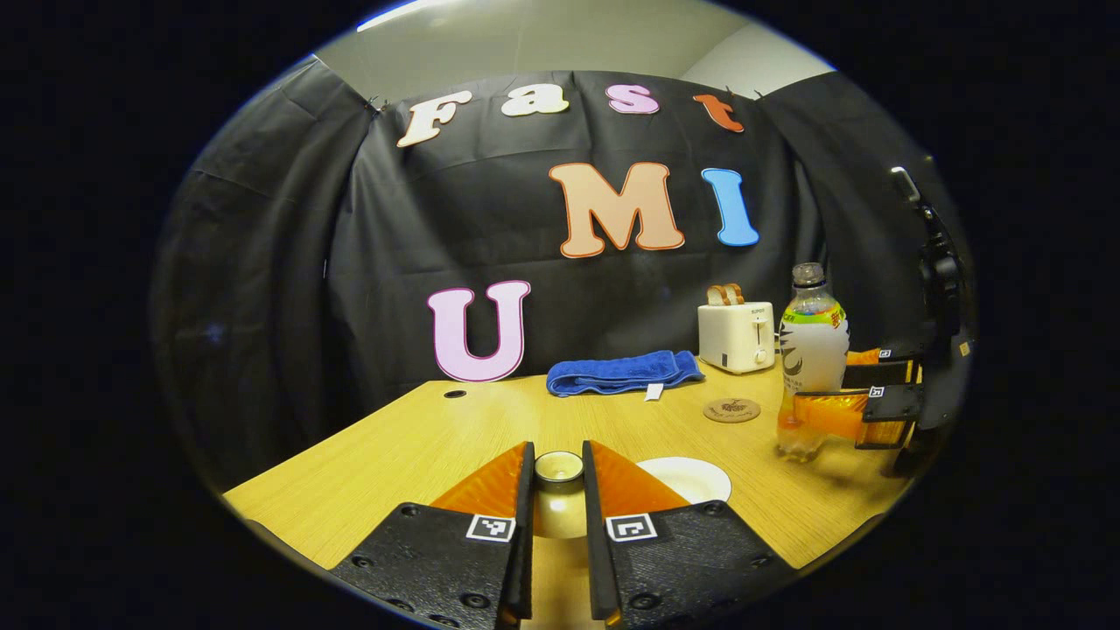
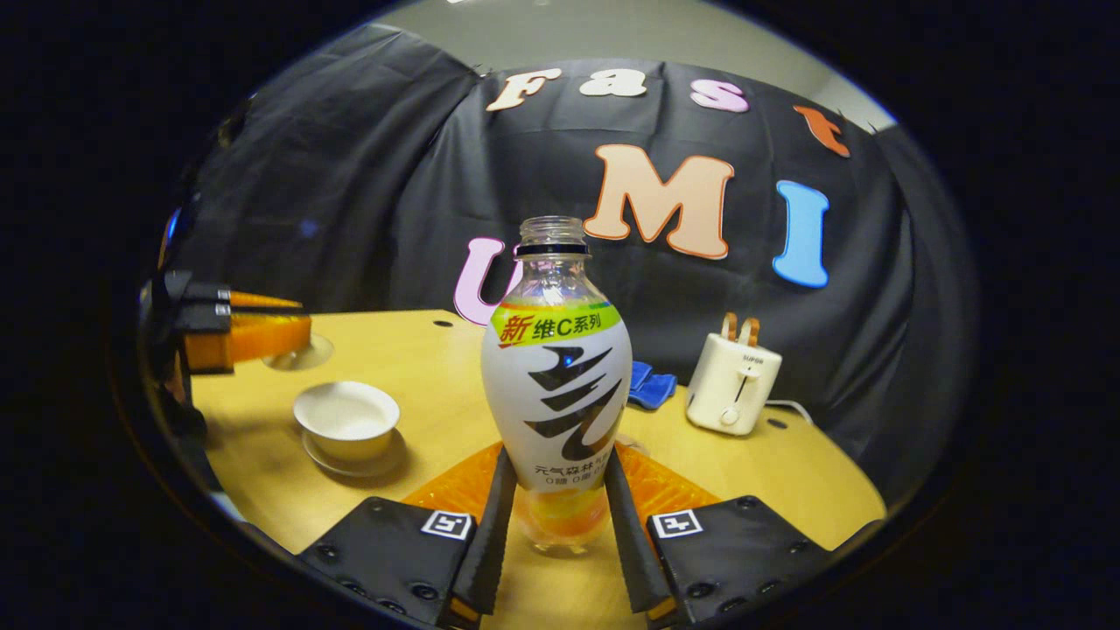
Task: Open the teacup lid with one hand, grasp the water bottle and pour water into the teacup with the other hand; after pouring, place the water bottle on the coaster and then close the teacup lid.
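My left fingers [image 1: 558,490] gripped the lid [image 1: 559,466], lifted off the cup [image 2: 347,418]. My right fingers [image 2: 551,516] clenched the bottle [image 2: 557,385], upright on the bench [image 2: 420,367]. Next, I judged: lift, tilt it over the cup.

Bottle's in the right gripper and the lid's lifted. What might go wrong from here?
1. The bottle has no cap and is gripped low, so it may swing or spill early.
2. The cup is small and shallow, so it could overflow.
3. The lid is pinched by its knob and might slip.
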`<state>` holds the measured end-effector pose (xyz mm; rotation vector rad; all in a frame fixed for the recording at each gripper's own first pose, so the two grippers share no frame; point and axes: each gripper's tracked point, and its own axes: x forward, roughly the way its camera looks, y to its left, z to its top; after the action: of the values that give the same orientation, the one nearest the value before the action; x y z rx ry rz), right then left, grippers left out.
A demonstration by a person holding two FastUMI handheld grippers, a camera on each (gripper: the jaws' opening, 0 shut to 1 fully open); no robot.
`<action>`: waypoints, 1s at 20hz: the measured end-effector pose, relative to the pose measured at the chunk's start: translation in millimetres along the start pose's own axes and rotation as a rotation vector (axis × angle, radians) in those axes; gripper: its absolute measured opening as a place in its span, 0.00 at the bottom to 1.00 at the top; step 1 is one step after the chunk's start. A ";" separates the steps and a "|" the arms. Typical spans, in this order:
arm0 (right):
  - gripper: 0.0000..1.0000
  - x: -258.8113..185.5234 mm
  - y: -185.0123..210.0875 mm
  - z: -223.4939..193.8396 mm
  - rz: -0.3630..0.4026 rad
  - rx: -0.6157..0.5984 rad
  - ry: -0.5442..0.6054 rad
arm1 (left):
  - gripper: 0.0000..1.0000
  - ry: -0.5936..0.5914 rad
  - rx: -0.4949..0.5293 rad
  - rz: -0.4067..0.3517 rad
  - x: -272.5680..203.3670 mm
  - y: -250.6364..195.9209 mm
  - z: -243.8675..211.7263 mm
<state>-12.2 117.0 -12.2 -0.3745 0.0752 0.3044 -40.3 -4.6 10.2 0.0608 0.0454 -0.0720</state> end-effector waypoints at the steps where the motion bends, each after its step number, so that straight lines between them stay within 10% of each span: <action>1: 0.58 1.7 -0.6 -1.5 -0.011 -0.053 -0.002 | 0.23 -0.005 0.001 0.005 -0.7 1.7 2.1; 20: 0.60 21.8 29.9 -18.3 -0.073 -0.922 -0.023 | 0.23 -0.027 -0.003 0.064 -16.2 37.9 1.1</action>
<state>-0.9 142.7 -42.5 -1.2848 -0.1103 0.2566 -53.6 34.1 14.2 0.0581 0.0170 -0.0091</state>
